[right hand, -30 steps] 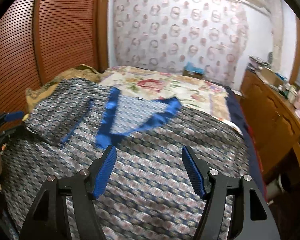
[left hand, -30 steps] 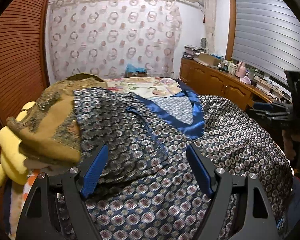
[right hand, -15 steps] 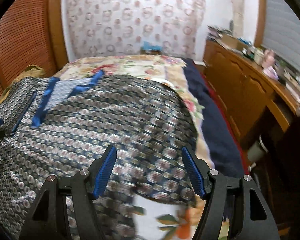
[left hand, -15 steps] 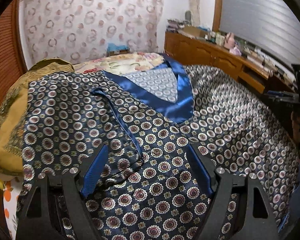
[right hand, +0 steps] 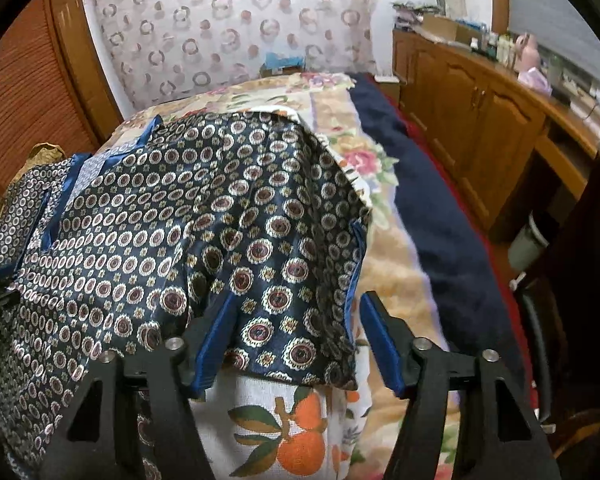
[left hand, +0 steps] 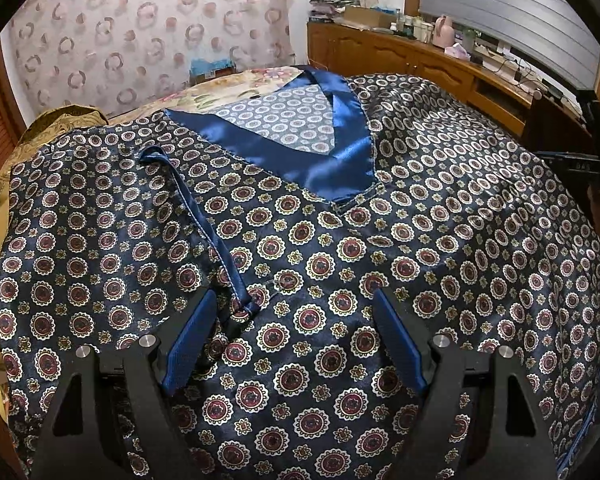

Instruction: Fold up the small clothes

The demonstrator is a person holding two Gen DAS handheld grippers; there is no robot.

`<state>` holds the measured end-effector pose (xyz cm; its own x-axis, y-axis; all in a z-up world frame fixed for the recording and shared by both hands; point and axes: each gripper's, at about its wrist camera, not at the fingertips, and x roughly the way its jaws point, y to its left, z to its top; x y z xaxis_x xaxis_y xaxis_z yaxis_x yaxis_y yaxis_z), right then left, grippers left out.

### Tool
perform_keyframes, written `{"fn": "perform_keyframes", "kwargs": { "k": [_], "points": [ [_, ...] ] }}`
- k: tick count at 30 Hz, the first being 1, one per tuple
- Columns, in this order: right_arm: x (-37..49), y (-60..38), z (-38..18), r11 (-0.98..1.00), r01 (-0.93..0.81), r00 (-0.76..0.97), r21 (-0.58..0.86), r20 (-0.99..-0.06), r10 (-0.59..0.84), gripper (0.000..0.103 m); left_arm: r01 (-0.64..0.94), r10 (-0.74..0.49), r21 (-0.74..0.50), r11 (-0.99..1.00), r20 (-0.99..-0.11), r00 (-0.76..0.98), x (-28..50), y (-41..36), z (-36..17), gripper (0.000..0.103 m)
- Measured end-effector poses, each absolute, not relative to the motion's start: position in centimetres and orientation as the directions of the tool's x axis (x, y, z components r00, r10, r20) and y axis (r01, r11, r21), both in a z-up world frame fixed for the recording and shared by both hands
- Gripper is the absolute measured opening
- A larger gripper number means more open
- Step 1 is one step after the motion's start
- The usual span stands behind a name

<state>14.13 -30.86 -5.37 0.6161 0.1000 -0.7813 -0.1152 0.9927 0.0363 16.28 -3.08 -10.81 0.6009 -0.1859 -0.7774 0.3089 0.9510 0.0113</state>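
A navy satin garment [left hand: 340, 248] with round medallions and a blue V-neck band [left hand: 332, 176] lies spread over the bed. My left gripper [left hand: 296, 300] hovers open low over its chest; a blue-edged seam [left hand: 204, 224] ends beside the left finger. In the right wrist view the garment's right sleeve end [right hand: 276, 272] with blue trim [right hand: 354, 276] lies between the fingers of my right gripper [right hand: 298, 300]. Its jaws are closing; the right pad still stands clear of the cloth. Part of the right gripper's black frame [left hand: 592, 160] shows at the left wrist view's right edge.
A golden-brown cloth [left hand: 4, 184] lies left of the garment. Floral bedding [right hand: 300, 420] and a navy blanket [right hand: 440, 208] run along the bed's right side. A wooden cabinet [right hand: 480, 104] with clutter lines the right wall, a small bin [right hand: 528, 240] below it. A slatted wooden door [right hand: 28, 80] stands left.
The left gripper has sunk closer over the garment's chest, away from the golden cloth. The right gripper has swung right to the sleeve end and its jaws have narrowed.
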Motion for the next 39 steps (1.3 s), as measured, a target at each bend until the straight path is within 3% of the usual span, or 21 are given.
{"fn": "perform_keyframes", "kwargs": {
  "k": [7, 9, 11, 13, 18, 20, 31, 35, 39],
  "points": [
    [15.3, -31.6, -5.3, 0.988, -0.132, 0.606, 0.086, -0.781, 0.149, 0.05, 0.331, -0.197, 0.009, 0.943, -0.787, 0.584, 16.3, -3.5, -11.0, 0.093],
    [15.3, -31.7, -5.4, 0.986, -0.141, 0.607, 0.093, -0.778, 0.16, 0.042, 0.331, -0.198, 0.008, 0.944, -0.788, 0.583, 16.5, -3.5, -11.0, 0.095],
    [15.2, -31.5, -6.1, 0.984, -0.148, 0.609, 0.099, -0.775, 0.17, 0.039, 0.321, -0.185, 0.012, 0.947, -0.797, 0.575, 16.7, -3.5, -11.3, 0.103],
    [15.0, -31.3, -6.2, 0.986, -0.146, 0.614, 0.085, -0.773, 0.157, 0.037, 0.32, -0.184, 0.012, 0.947, -0.797, 0.575, 16.8, -3.5, -11.3, 0.103],
    [14.7, -31.7, -5.8, 0.993, -0.11, 0.635, 0.03, -0.767, 0.094, 0.007, 0.32, -0.184, 0.013, 0.947, -0.797, 0.575, 16.8, -3.4, -11.3, 0.103],
    [14.6, -31.9, -5.6, 0.994, -0.113, 0.643, 0.009, -0.762, 0.08, 0.003, 0.32, -0.184, 0.012, 0.947, -0.798, 0.574, 16.8, -3.4, -11.3, 0.103],
    [12.8, -25.9, 0.1, 0.967, -0.224, 0.789, -0.125, -0.605, 0.105, 0.003, 0.3, -0.174, 0.009, 0.954, -0.798, 0.577, 16.8, -3.6, -11.3, 0.103],
    [12.6, -22.0, 0.3, 0.935, -0.324, 0.779, -0.145, -0.601, 0.177, 0.003, 0.291, -0.174, 0.004, 0.957, -0.794, 0.583, 16.9, -3.3, -11.1, 0.103],
    [12.2, -19.5, -1.5, 0.902, -0.414, 0.727, -0.121, -0.64, 0.248, 0.003, 0.256, -0.183, -0.008, 0.967, -0.72, 0.67, 15.8, -2.1, -9.4, 0.103]
  ]
}}
